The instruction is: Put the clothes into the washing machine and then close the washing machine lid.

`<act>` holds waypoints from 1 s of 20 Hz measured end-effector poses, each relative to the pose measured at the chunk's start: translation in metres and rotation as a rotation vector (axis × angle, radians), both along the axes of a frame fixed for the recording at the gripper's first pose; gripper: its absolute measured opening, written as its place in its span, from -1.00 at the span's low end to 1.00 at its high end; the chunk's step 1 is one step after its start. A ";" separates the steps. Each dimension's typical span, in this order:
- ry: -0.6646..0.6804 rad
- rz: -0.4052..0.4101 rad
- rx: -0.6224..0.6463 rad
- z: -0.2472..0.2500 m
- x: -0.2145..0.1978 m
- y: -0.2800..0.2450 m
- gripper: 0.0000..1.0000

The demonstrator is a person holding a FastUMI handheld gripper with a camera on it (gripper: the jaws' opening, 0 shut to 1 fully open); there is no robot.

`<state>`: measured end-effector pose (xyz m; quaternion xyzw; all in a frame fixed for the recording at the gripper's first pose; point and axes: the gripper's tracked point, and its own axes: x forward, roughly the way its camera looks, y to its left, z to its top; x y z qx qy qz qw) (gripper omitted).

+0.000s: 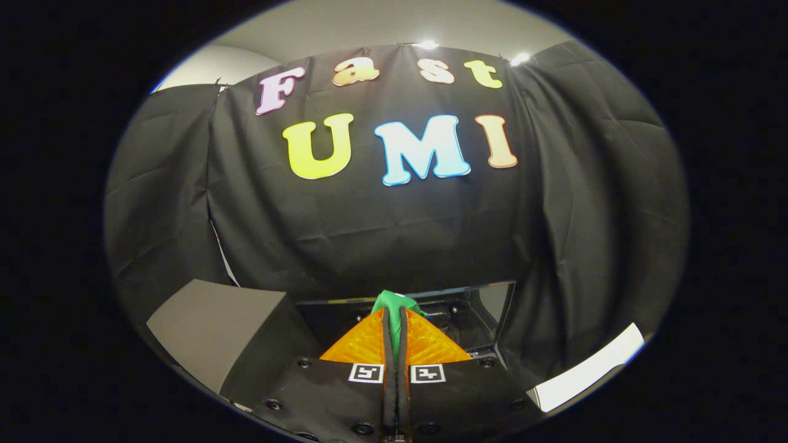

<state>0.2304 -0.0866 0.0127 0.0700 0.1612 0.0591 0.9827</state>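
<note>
Gripper view. The gripper (394, 329) was recorded at the lower centre of the frame, its two orange fingers (363, 344) drawn close together into a wedge, with only a thin dark slit left between them. A piece of green cloth (392, 303) was seen pinched in that slit: a narrow strip of it ran down between the fingers, and a small bunch stood out just above their tips. Both fingers were therefore pressed on the cloth. At the base of each finger a small black-and-white square marker (366, 373) was fixed to the black gripper body (320, 400), on which several screw heads could be made out.

Just beyond the fingertips, slightly right of centre in the lower part of the frame, the washing machine (474, 320) was shown as a dark opening framed by a thin pale rim; its interior was too dark for details to be told. The cloth was held over the near side of this opening. To the lower left a grey slanted panel (215, 326) was visible beside the machine; whether it was the lid could not be told. At the lower right a white strip (591, 369) was seen. Black cloth (369, 234) hung behind everything, and a pale ceiling (381, 24) with two bright lamps (520, 59) occupied the top of the frame.
</note>
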 end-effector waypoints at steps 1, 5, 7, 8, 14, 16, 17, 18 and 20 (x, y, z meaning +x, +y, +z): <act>0.026 -0.003 -0.005 -0.013 0.000 -0.004 -0.96; 0.118 -0.013 0.018 -0.059 -0.004 -0.016 -0.96; 0.153 -0.013 0.016 -0.077 -0.008 -0.020 -0.96; 0.172 -0.012 0.015 -0.087 -0.009 -0.021 -0.96; 0.295 -0.006 0.008 -0.143 -0.024 -0.021 -0.89; 0.308 0.011 0.022 -0.155 -0.028 -0.015 -0.78; 0.308 0.016 0.032 -0.156 -0.030 -0.013 -0.79; 0.306 0.014 0.031 -0.158 -0.031 -0.013 -0.34; 0.310 0.019 -0.002 -0.165 -0.032 -0.011 0.55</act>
